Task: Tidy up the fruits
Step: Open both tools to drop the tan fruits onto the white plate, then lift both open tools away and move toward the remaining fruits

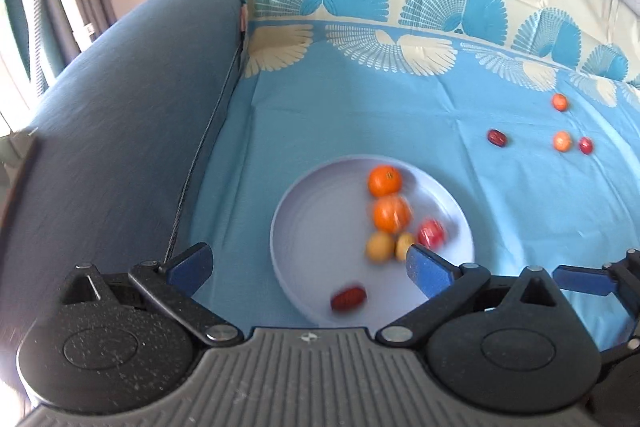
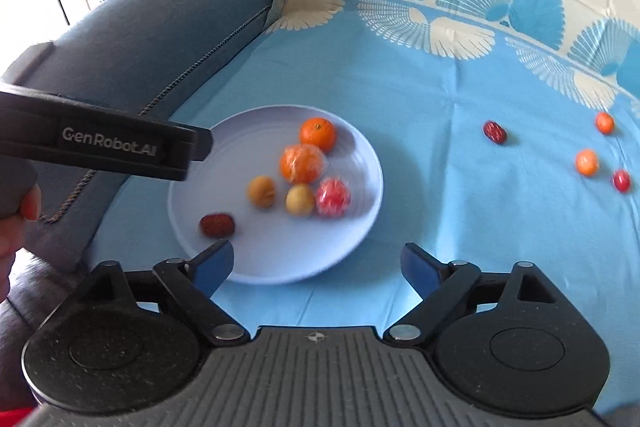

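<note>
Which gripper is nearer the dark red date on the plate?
Left. The date lies between the open left gripper's fingers; the open right gripper sits to its right.

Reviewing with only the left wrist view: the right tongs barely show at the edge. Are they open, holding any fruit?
Observer: The right wrist view shows the right tongs open, nothing between them.
Operator: One finger half hides a yellow fruit here. Is it on the plate?
Observer: Yes, that yellow fruit lies whole on the plate, beside the red fruit.
Operator: Anything of the person?
Observer: A hand with a painted nail shows at the left edge.
</note>
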